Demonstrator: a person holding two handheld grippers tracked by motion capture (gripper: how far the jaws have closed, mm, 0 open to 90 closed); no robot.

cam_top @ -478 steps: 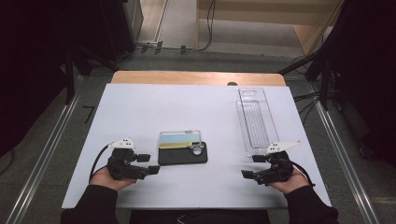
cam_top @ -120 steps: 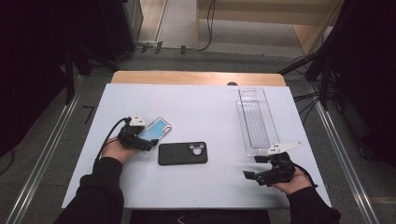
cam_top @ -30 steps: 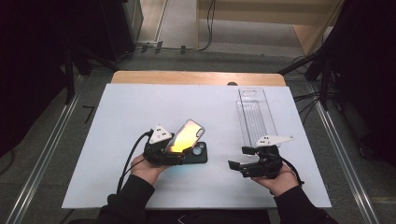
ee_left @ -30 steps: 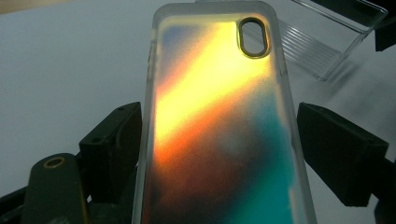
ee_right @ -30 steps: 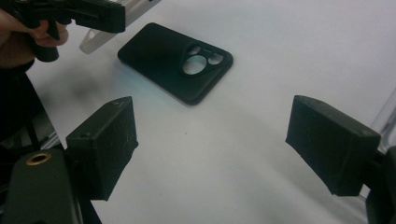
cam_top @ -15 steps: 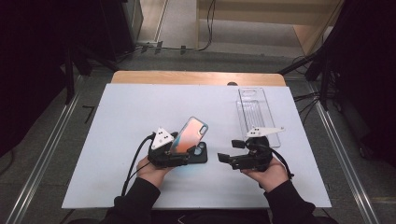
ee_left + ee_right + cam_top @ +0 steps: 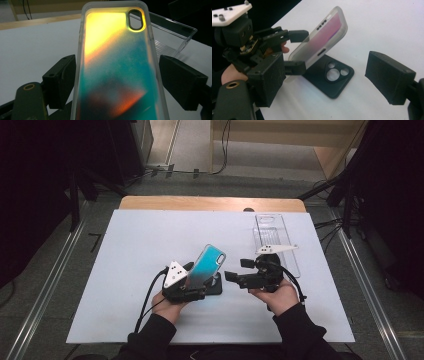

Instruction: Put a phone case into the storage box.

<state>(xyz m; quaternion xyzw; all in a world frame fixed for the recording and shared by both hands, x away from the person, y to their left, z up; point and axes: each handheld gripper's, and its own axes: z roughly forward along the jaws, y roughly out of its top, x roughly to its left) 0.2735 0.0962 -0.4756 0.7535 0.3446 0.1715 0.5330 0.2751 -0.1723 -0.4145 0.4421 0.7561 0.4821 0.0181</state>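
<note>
An iridescent translucent phone case (image 7: 207, 264) stands tilted up off the table, with my left gripper (image 7: 197, 281) shut on its long edges. In the left gripper view the case (image 7: 120, 70) sits between both pads, camera cutout at the top. A black phone (image 7: 216, 287) lies face down on the white table under the case's lower end; its camera lenses (image 7: 333, 73) face up. My right gripper (image 7: 231, 278) is open and holds nothing, just right of the phone. In its own view the case (image 7: 319, 37) and the left gripper (image 7: 295, 51) lie ahead of its spread jaws.
A clear plastic tray (image 7: 277, 240) lies at the table's far right, behind my right hand, and its corner (image 7: 172, 32) shows past the case. The white table top (image 7: 135, 250) is edged by a wooden strip at the back. Cables trail from both grippers toward the person.
My right gripper has moved left and slightly up toward the phone and case. The left gripper has kept its place while tilting the case a little more upright.
</note>
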